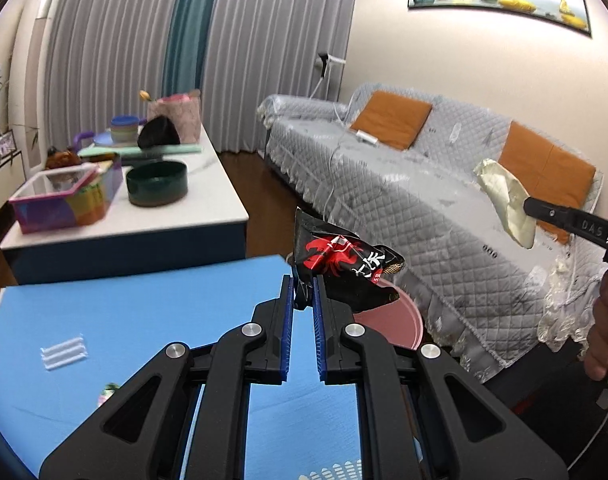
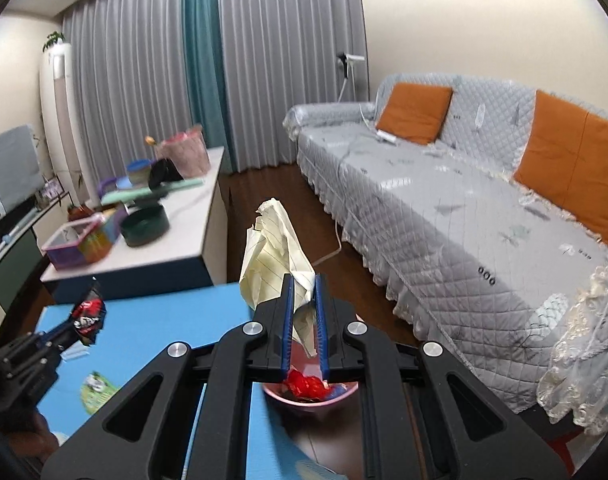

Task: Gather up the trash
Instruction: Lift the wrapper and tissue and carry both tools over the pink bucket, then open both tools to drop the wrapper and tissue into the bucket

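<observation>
My left tongs (image 1: 302, 280) are nearly closed, their blue pads pinching the lower corner of a black snack wrapper (image 1: 344, 264) with a red crab print. The wrapper sticks up and to the right from the tips, held in the air above the right edge of the blue desk (image 1: 143, 312) and over a pink bin (image 1: 388, 326) just beside that edge.

My right tongs (image 2: 304, 276) are also nearly closed, gripping a crumpled sheet of cream lined paper (image 2: 271, 252). The paper rises above the tips and a strip of it hangs down between the pads. Directly below sits the pink bin, with red trash (image 2: 308, 386) already inside.

On the desk lie a clear plastic strip (image 1: 63, 356) and a green packet (image 2: 97, 386), apart from both tongs. A grey sofa (image 2: 444, 216) stands to the right.
</observation>
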Demonstrator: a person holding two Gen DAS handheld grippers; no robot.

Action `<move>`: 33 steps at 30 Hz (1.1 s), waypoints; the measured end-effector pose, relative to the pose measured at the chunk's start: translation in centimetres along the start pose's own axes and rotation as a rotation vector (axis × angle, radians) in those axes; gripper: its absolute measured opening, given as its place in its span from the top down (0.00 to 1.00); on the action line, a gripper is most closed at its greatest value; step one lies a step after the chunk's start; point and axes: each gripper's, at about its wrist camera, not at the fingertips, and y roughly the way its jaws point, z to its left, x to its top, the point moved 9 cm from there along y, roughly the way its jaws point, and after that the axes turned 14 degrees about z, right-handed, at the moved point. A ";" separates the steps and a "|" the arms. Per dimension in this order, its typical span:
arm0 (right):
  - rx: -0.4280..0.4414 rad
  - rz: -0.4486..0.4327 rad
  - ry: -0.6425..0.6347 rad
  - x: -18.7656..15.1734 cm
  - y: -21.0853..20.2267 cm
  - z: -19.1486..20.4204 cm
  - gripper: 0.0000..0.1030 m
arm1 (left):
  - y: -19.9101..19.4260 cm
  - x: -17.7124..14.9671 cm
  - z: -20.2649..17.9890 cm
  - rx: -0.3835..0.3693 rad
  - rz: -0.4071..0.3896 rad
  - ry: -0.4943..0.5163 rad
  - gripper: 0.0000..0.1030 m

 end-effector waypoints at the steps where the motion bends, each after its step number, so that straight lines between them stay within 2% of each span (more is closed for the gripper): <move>1: -0.014 0.009 -0.019 -0.3 1.6 -0.6 0.90 | 1.0 -0.2 -0.4 0.004 0.008 0.013 0.91; 6: -0.018 0.040 -0.066 -0.9 7.3 -2.3 0.90 | 6.1 -0.1 -2.0 0.008 0.052 0.023 0.91; 13: 0.021 0.082 -0.036 -1.1 13.5 -4.0 0.90 | 12.2 1.9 -4.8 0.010 0.085 0.056 0.91; 16: 0.012 0.096 -0.024 -1.2 15.6 -4.4 0.90 | 14.2 2.1 -5.6 0.009 0.097 0.065 0.91; 24: 0.019 0.153 -0.004 -2.1 18.9 -4.4 0.90 | 19.3 1.7 -6.5 0.001 0.156 0.072 0.91; 29: 0.016 0.179 -0.011 -2.5 19.9 -4.1 0.89 | 21.1 1.7 -6.7 -0.003 0.181 0.083 0.91; 32: -0.002 0.194 -0.014 -2.8 20.3 -4.0 0.84 | 22.2 1.9 -7.2 -0.024 0.206 0.095 0.90; 33: -0.012 0.196 -0.015 -2.9 20.3 -4.1 0.72 | 22.4 2.0 -7.2 -0.028 0.214 0.096 0.88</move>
